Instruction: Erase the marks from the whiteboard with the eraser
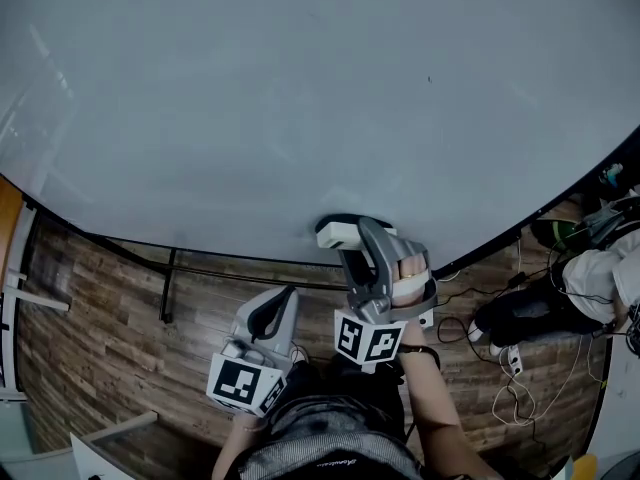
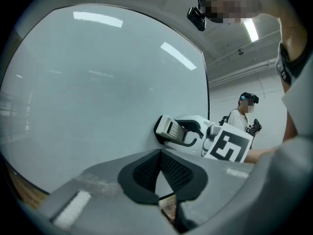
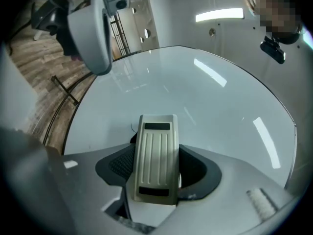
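The wood-plank floor (image 1: 90,318) spreads beneath the whiteboard (image 1: 300,98) — the board's black stand bars (image 1: 168,288) cross it at the left. Off to the right, loose cables (image 1: 540,373) and a white plug block (image 1: 512,360) lie on the planks.

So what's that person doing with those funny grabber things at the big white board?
A person holds a gripper in each hand. The right gripper is shut on an eraser and holds it against the whiteboard, near the bottom edge. The left gripper is shut with nothing in it, held lower down, off the board. The board looks almost clean.
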